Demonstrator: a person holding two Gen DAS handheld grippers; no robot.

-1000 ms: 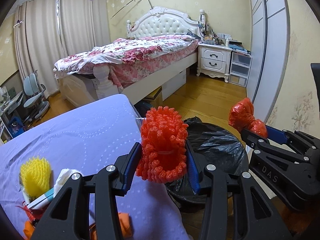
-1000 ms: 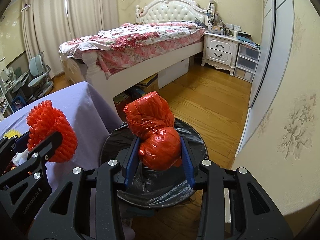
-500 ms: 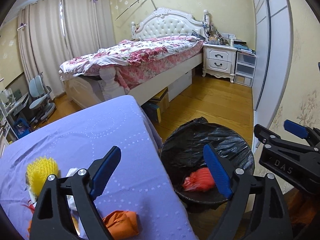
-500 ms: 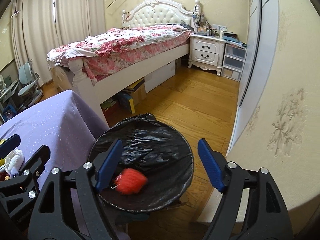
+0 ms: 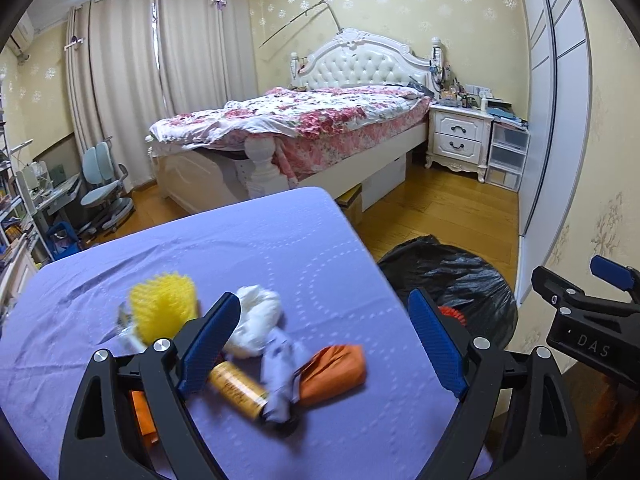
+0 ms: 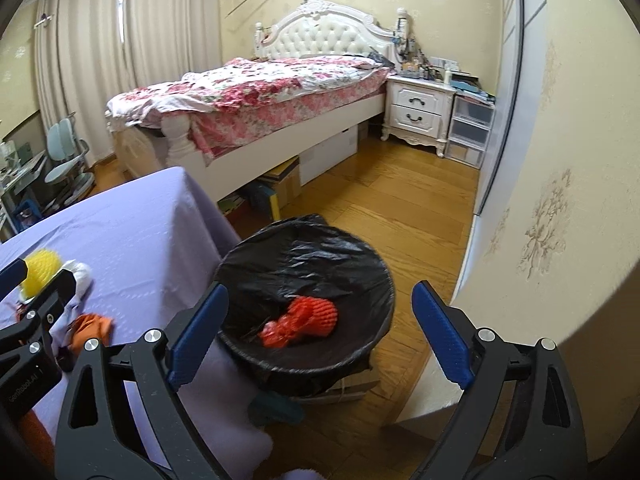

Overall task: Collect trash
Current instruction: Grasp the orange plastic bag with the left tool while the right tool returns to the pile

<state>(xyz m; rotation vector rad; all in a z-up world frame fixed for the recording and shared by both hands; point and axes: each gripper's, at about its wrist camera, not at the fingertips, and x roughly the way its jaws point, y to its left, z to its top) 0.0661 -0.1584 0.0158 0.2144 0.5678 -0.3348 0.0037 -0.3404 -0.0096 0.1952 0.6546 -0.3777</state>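
My left gripper (image 5: 324, 300) stands open over the purple table (image 5: 240, 248) with nothing held. Beneath and ahead of it lies a pile of trash: a yellow foam net (image 5: 164, 312), a white crumpled wad (image 5: 256, 316), an orange bag (image 5: 336, 368), a yellow tube (image 5: 236, 384) and a greyish wrapper (image 5: 280, 368). My right gripper (image 6: 320, 291) hovers above the black-lined bin (image 6: 360, 264); its jaws are opening and nothing is between them. Inside the bin lie a red foam net and a red bag (image 6: 300, 322).
The bin stands on the wood floor (image 6: 380, 200) just off the table's right edge, close to the wall (image 6: 540, 200). A bed (image 5: 304, 120) with boxes beneath it, a nightstand (image 5: 460, 140) and a desk chair (image 5: 104, 184) stand farther back.
Both grippers let go: the red foam net and the red bag dropped into the bin. The left gripper then swung left over the table's trash pile; the right drew back slightly above the bin.
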